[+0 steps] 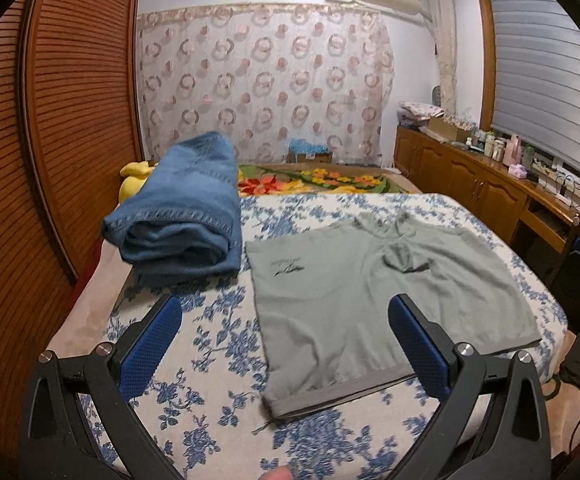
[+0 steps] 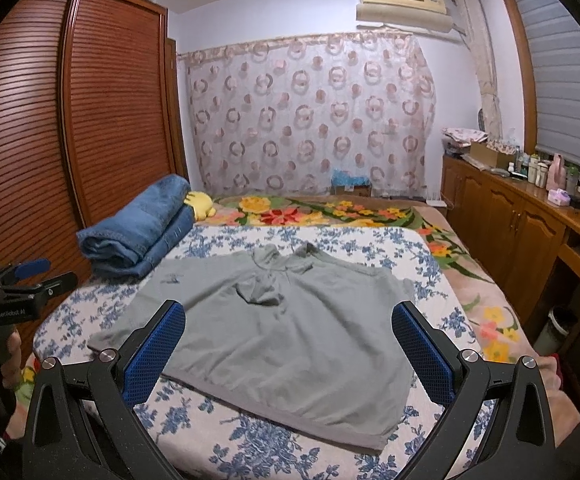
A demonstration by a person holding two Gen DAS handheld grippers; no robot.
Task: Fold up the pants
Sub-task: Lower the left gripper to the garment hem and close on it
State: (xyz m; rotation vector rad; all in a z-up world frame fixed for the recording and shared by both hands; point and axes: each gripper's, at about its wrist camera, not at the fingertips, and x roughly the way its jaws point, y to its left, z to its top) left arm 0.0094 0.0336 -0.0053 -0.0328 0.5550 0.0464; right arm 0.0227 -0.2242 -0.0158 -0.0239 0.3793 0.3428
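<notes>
Folded blue jeans [image 1: 182, 208] lie in a thick stack at the bed's left edge, also in the right wrist view [image 2: 138, 232]. A grey-green hooded top [image 1: 374, 292] lies spread flat on the blue-flowered sheet [image 1: 210, 344], also in the right wrist view [image 2: 286, 336]. My left gripper [image 1: 286, 340] is open and empty above the top's near left hem. My right gripper [image 2: 290, 344] is open and empty above the top's near edge. The left gripper also shows in the right wrist view [image 2: 30, 276] at the far left, held in a hand.
A slatted wooden wardrobe [image 1: 50, 120] stands close along the bed's left side. A yellow plush toy [image 2: 200, 202] lies behind the jeans. A flowered blanket [image 2: 310, 210] covers the far bed. Wooden cabinets [image 2: 510, 220] with bottles run along the right wall.
</notes>
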